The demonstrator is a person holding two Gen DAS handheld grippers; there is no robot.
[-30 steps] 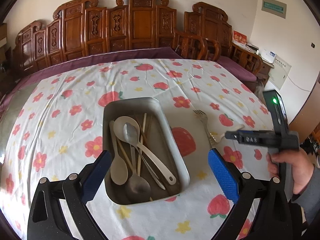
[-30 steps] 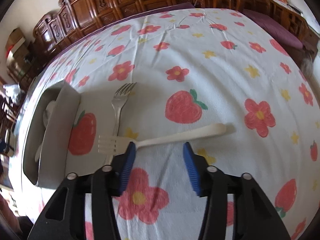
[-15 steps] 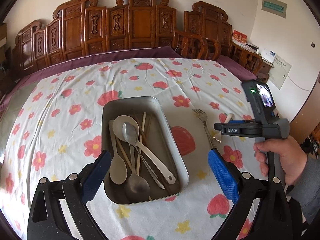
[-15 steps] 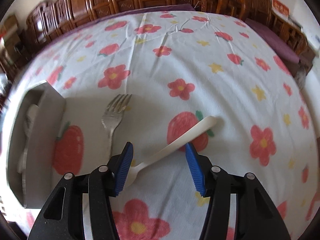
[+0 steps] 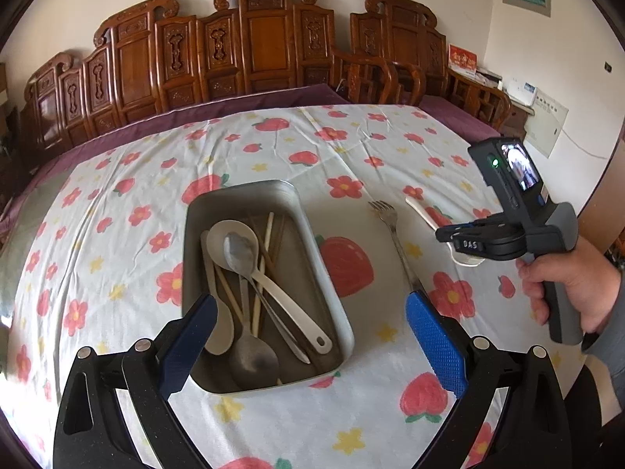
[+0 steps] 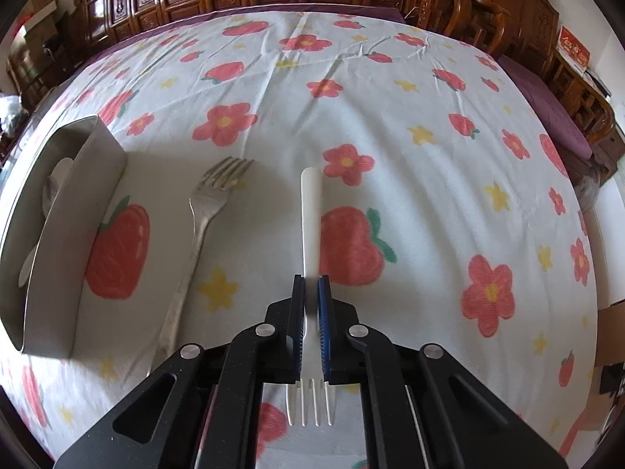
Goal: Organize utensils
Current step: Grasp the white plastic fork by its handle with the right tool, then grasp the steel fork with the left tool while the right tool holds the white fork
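A metal tray (image 5: pixel 320 258) holds several spoons and chopsticks; its wall also shows in the right wrist view (image 6: pixel 58 242). A metal fork (image 6: pixel 203 215) lies on the cloth right of the tray, also in the left wrist view (image 5: pixel 394 234). My right gripper (image 6: pixel 311 285) is shut on a white plastic fork (image 6: pixel 310 215), handle pointing away, tines back toward the camera. In the left wrist view the right gripper (image 5: pixel 461 240) sits over the white fork (image 5: pixel 422 211). My left gripper (image 5: pixel 308 336) is open and empty above the tray's near end.
The table wears a white cloth with strawberries and flowers (image 6: pixel 390 97). Carved wooden chairs (image 5: pixel 254 51) line the far side. A purple cloth edge (image 5: pixel 457 117) shows at the back right.
My right gripper has turned in line with the white fork and shut on its neck. The left gripper has stayed still.
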